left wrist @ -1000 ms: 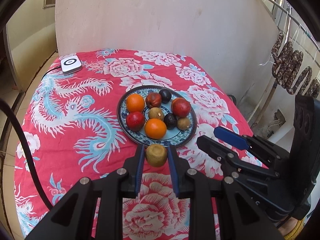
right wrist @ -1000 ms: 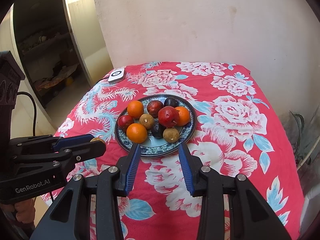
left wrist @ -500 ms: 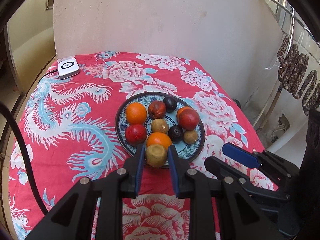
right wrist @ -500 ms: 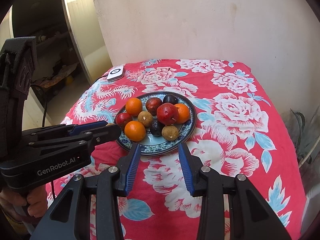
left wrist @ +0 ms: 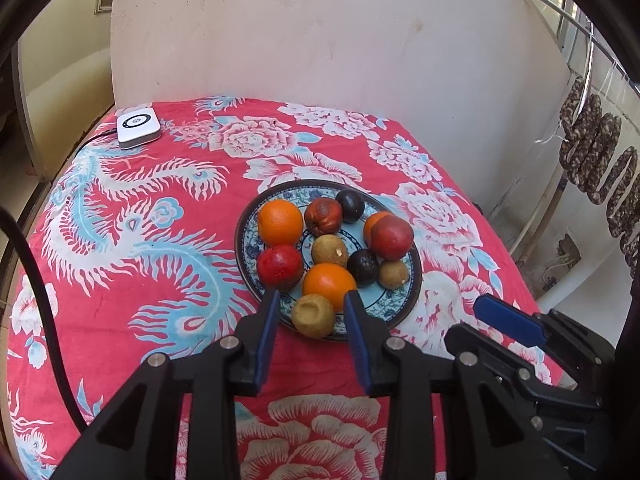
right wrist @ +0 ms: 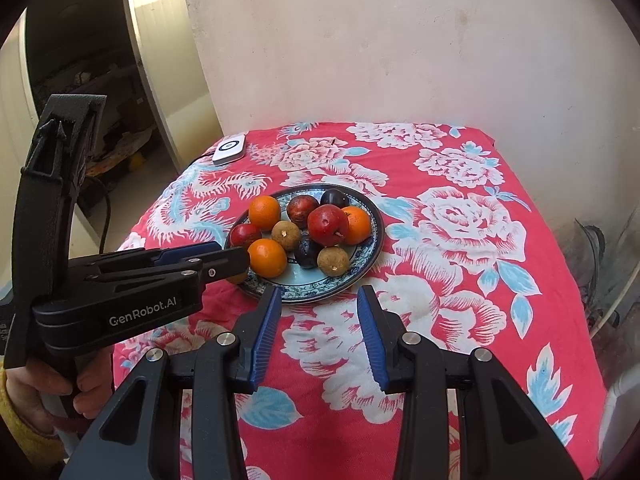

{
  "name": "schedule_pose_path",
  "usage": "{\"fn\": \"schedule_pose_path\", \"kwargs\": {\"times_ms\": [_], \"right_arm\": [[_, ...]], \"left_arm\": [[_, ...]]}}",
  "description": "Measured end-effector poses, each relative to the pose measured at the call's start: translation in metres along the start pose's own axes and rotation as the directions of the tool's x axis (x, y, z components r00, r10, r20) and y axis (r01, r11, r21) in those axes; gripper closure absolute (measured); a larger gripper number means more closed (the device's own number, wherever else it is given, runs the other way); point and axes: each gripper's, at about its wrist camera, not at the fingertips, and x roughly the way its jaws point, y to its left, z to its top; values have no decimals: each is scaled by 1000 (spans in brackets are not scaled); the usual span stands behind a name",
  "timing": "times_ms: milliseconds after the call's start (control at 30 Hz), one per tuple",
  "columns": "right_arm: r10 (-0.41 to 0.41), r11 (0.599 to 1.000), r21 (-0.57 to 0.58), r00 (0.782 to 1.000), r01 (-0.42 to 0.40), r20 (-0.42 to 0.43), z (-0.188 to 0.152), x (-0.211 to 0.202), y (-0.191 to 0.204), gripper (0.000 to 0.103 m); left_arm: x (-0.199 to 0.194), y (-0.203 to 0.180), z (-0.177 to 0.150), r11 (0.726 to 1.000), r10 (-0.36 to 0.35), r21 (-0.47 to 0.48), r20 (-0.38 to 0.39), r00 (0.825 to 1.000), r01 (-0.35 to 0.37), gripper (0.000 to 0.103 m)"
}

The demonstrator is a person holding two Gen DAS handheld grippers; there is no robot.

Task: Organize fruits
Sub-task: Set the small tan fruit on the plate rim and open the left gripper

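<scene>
A blue patterned plate (left wrist: pixel 404 300) on the red flowered cloth holds several fruits: oranges, red apples, dark plums and small brown ones. A brown fruit (left wrist: pixel 313 316) rests on the plate's near rim, against an orange (left wrist: pixel 328 280). My left gripper (left wrist: pixel 312 296) straddles that fruit; its jaws are opening and a gap shows on each side of it. In the right wrist view the left gripper (right wrist: pixel 232 256) reaches to the plate (right wrist: pixel 360 268) from the left and hides most of the brown fruit. My right gripper (right wrist: pixel 318 300) is open and empty above the cloth, just short of the plate.
A white device (left wrist: pixel 138 126) with a cable lies at the table's far left corner. A pale wall stands behind the table. Dried sausages (left wrist: pixel 592 160) hang past the right edge. A person's hand (right wrist: pixel 36 392) holds the left gripper's handle.
The left gripper carried the brown fruit forward onto the plate's near rim, and its pads have come apart from it. The right gripper stayed where it was.
</scene>
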Motion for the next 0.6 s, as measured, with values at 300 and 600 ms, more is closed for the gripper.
{"fn": "schedule_pose_path", "kwargs": {"times_ms": [300,600], "right_arm": [[6,1000,-14,1000,-5,8,-4,-6,2,62],[31,999,-37,999,-30,22,-9,-13,4,62]], "left_arm": [[-19,-1,-2,1000,-3,-4,17,1000,3,65],[-37,-1,-8,1000,1,-8,22,1000,-1,64]]}}
